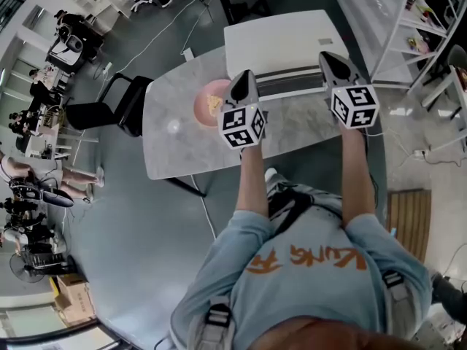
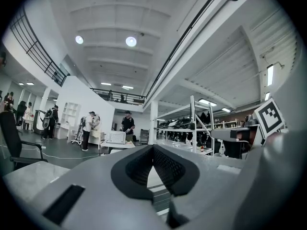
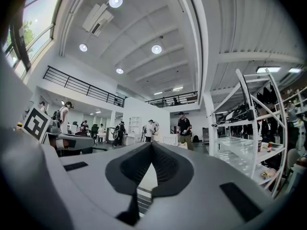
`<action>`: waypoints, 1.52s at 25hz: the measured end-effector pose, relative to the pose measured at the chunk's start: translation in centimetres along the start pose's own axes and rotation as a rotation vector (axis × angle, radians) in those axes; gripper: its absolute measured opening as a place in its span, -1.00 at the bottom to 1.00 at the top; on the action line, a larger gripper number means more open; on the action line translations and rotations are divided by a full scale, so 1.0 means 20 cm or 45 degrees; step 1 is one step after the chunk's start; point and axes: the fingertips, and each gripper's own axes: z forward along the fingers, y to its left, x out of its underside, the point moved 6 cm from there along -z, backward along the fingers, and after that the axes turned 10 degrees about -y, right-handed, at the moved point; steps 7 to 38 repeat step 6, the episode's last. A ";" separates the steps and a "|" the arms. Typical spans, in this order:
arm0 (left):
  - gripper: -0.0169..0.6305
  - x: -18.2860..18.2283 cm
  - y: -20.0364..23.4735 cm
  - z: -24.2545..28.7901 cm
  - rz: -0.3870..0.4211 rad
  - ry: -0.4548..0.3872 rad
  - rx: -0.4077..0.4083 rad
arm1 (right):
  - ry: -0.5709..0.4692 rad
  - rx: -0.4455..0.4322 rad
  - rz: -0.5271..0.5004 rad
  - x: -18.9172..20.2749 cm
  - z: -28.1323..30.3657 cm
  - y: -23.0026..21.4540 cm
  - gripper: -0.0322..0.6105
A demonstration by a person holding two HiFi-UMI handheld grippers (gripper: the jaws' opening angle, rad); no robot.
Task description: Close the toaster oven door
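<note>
Head view is showing the toaster oven (image 1: 281, 42) sitting at the far side of the marble table (image 1: 175, 152), directly ahead of the person, with its front edge facing both tools. The left gripper (image 1: 245, 75) is hovering level over the table just short of that front edge. The right gripper (image 1: 330, 55) is overlapping the oven's near right corner, but whether either tool is touching the oven cannot be told. Left gripper view and right gripper view are each showing the jaws pressed together to a point with nothing between them, so both claws are narrow and empty. The door's position is not reading clearly, although a striped grey band along the front is suggesting that it is lying lowered. For this step the operator is probably best served by leaving the jaws closed and using them as blunt pushers. That means getting a tip under the door's free edge, lifting through the hinge arc, and finishing with an even push so the door is seating squarely. Pressing near both ends together is limiting twist. The oven is liable to slide back, so force is better applied gradually. The pink dish (image 1: 210, 102) just beside the left gripper is needing clearance. Count: one toaster oven, one table, one pink dish, two grippers, one black chair (image 1: 120, 104).
</note>
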 end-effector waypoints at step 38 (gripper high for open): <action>-0.94 0.02 0.01 0.00 -0.005 0.007 0.000 | 0.001 -0.012 -0.005 0.00 0.01 0.00 -0.90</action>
